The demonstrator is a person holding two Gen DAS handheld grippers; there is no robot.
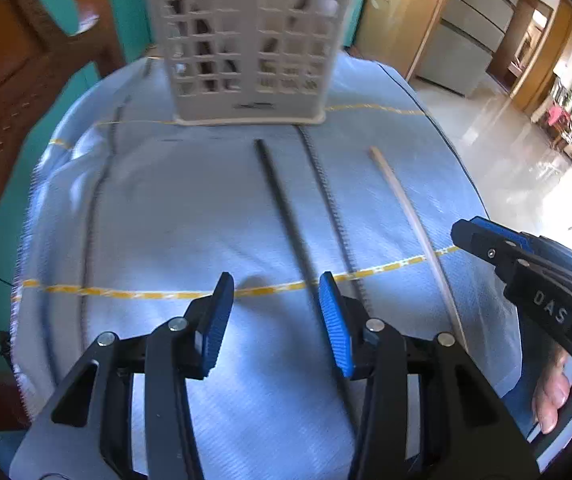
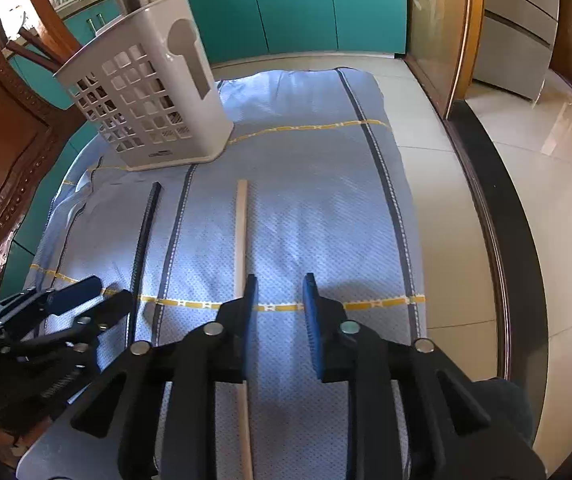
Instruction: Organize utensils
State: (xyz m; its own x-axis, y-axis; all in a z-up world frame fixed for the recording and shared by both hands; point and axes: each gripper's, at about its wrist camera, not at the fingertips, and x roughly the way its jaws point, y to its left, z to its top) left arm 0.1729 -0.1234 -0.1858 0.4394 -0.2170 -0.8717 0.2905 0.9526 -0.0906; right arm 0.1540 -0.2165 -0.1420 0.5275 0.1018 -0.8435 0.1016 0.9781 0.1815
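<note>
**Inspector:** Nearest the lens, left gripper (image 1: 275, 320): blue pads apart, nothing pressed between them. It hangs over the blue cloth (image 1: 165, 208).

**Clerk:** And the black chopstick (image 1: 286, 208)?

**Inspector:** Lying flat on the cloth, its near end passing just beside the inner face of the right-hand pad. Contact there cannot be confirmed (left view is blurred).

**Clerk:** Right gripper (image 2: 277, 292)?

**Inspector:** Released. Jaws part-way apart, gap empty. The wooden chopstick (image 2: 241, 232) lies on the cloth and passes under the left-hand finger, outside the gap. Not held.

**Clerk:** Relation between the two sticks?

**Inspector:** Roughly parallel, apart, with a dark woven stripe (image 2: 173, 232) of the cloth between them. Both point toward the far end of the cloth. A yellow dashed line (image 2: 378, 303) crosses the cloth beneath both grippers.

**Clerk:** Further out?

**Inspector:** White utensil basket (image 2: 149, 104), upright on the cloth beyond the sticks' far ends, not touching them. Dark items show through its grid; which items, I cannot tell. Beyond that, teal cabinets (image 2: 298, 4). A wooden chair (image 2: 9, 128) stands to the left.
</note>
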